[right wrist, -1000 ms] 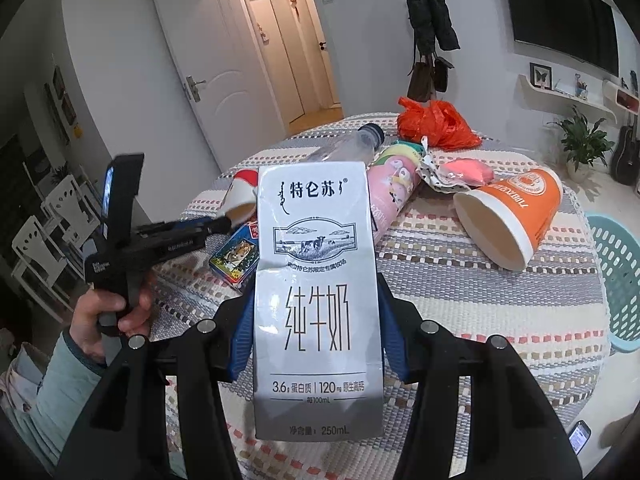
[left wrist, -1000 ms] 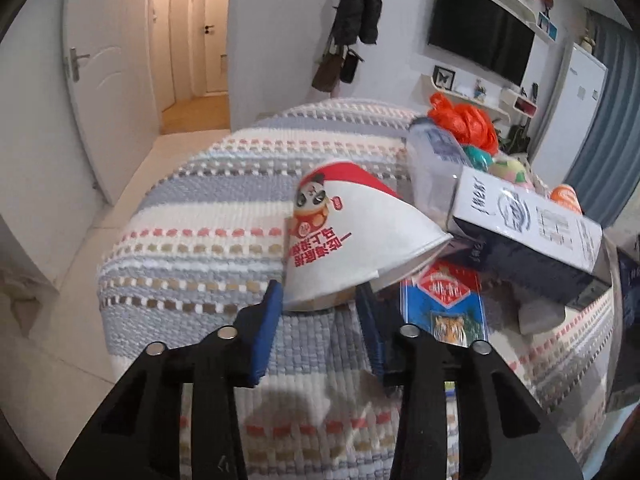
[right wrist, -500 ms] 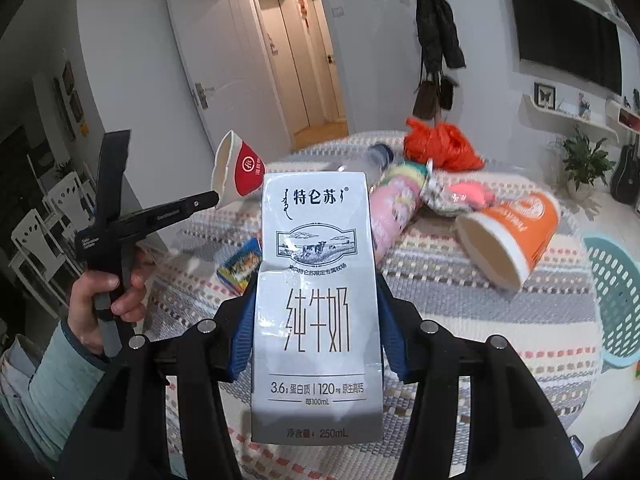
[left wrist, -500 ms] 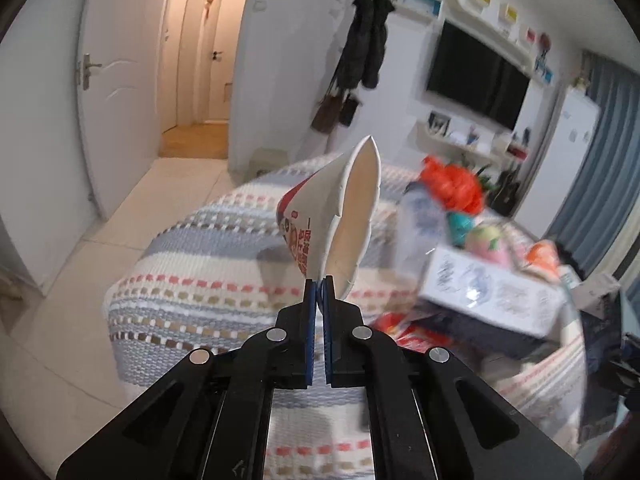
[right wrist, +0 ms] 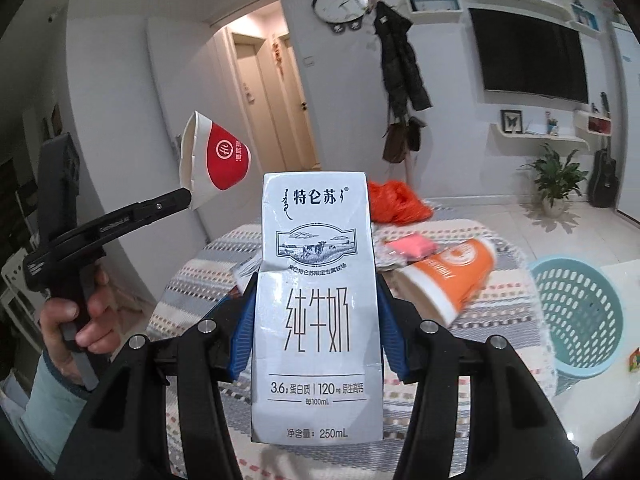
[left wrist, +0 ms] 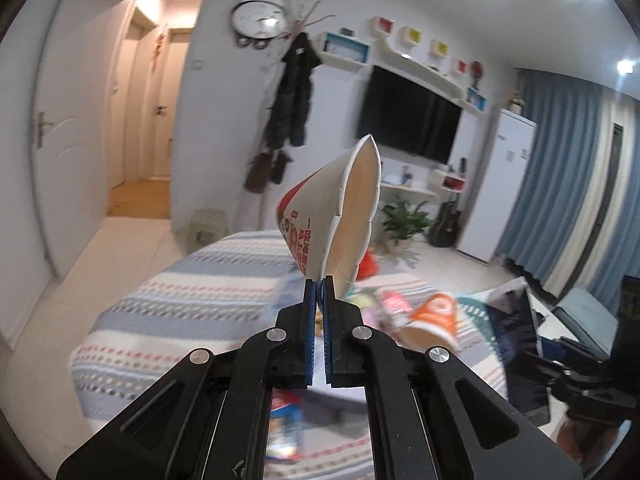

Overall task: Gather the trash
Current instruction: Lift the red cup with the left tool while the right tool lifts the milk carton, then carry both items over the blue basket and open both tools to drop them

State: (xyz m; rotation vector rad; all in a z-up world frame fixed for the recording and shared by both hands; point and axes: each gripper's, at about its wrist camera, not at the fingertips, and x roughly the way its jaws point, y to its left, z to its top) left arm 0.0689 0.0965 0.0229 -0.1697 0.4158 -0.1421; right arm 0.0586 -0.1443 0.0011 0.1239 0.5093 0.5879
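Now left gripper [left wrist: 318, 282] pinched tight on flattened paper cup [left wrist: 340, 208]; right gripper [right wrist: 316, 320] clamps milk carton [right wrist: 316, 300].

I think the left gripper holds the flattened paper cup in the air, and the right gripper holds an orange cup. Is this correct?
Not fully. The left gripper does hold the flattened paper cup in the air, but the right gripper holds a white milk carton, as the right wrist view shows. The orange cup lies on its side on the striped table.
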